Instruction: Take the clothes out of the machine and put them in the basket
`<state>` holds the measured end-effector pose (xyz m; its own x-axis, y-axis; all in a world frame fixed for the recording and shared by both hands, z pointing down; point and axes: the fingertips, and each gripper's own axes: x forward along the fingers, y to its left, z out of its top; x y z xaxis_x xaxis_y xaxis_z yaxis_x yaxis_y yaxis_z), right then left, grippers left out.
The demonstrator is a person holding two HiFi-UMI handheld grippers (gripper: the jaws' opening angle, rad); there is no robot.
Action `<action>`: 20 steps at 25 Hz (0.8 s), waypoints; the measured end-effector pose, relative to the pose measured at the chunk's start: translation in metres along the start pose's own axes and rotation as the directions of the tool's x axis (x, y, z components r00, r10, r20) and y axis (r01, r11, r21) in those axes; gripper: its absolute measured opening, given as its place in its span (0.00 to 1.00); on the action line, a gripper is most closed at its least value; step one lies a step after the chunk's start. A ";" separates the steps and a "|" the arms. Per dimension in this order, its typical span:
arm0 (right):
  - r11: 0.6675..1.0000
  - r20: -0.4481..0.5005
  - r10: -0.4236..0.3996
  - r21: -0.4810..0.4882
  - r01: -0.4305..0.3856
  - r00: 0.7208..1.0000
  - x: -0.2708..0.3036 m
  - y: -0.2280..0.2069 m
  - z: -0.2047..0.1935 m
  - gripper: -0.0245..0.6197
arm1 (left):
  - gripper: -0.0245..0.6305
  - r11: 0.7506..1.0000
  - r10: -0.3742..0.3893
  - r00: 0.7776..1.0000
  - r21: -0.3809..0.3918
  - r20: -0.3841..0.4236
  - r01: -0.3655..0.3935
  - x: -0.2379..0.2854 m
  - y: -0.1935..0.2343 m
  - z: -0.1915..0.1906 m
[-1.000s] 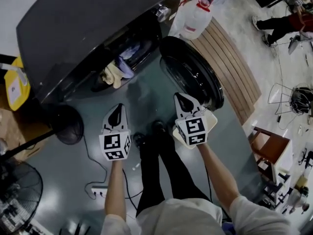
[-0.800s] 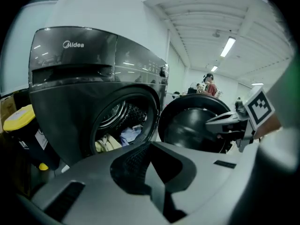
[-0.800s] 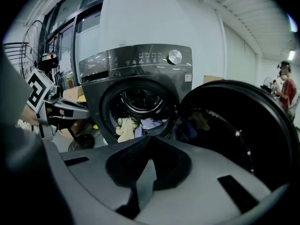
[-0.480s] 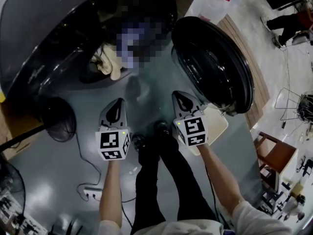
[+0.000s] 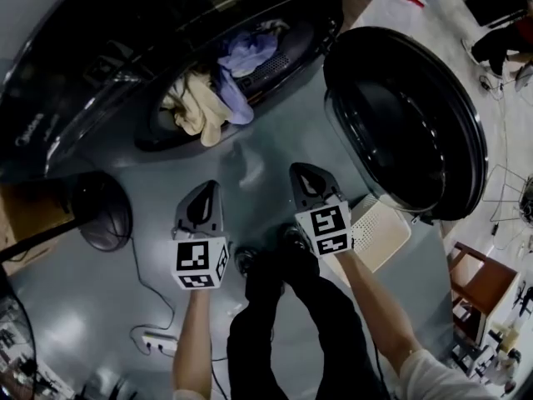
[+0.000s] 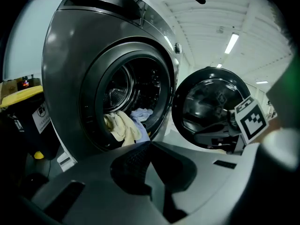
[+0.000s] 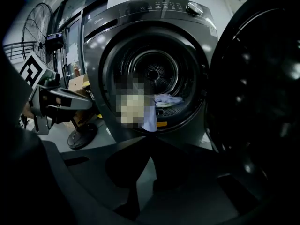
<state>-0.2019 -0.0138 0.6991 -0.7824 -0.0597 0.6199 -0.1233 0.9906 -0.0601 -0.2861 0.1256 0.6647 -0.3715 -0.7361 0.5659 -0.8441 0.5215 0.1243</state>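
So both are clenched shut with nothing in them: the left hand-held gripper (image 5: 206, 192) and right hand-held gripper (image 5: 301, 175) hang side by side over the floor (image 5: 250, 161), pointing at the machine (image 5: 100, 40). The clothes (image 5: 212, 90), cream and pale blue, spill over the drum's lip. Its door (image 5: 408, 115) stands wide open, and the white basket (image 5: 379, 233) sits just beside the right one.

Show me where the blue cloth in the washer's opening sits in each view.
Head view: blue cloth at top centre, in the washer's opening.
Left gripper view: left of centre, low in the opening.
Right gripper view: centre, draped over the opening's lower rim.
Shared landmark: the open door, right of the cloth in every view.
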 end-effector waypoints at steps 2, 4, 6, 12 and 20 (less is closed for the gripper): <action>0.999 0.022 0.032 -0.023 -0.031 0.999 0.021 0.011 0.011 0.07 | 0.06 1.000 0.008 1.000 -0.002 0.010 -0.008 0.002 0.006 -0.002; 0.996 0.052 0.068 -0.054 -0.065 0.996 0.045 0.024 0.028 0.07 | 0.06 1.000 0.021 0.999 -0.007 0.029 -0.021 0.005 0.014 -0.002; 0.991 0.093 0.114 -0.084 -0.106 0.989 0.067 0.040 0.048 0.08 | 0.07 0.999 0.037 0.998 -0.016 0.045 -0.036 0.008 0.022 -0.003; 0.963 0.156 0.251 -0.142 -0.229 0.956 0.119 0.089 0.091 0.45 | 0.07 0.995 0.092 0.992 -0.051 0.080 -0.088 -0.003 0.051 -0.014; 0.974 0.142 0.215 -0.099 -0.202 0.966 0.197 0.099 0.130 0.58 | 0.06 0.976 0.206 0.974 -0.087 0.095 -0.198 -0.041 0.116 -0.043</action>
<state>-0.4475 0.0569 0.7140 -0.8694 0.1378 0.4746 0.0986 0.9894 -0.1066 -0.3518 0.2353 0.6911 -0.5724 -0.6503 0.4994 -0.7170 0.6925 0.0799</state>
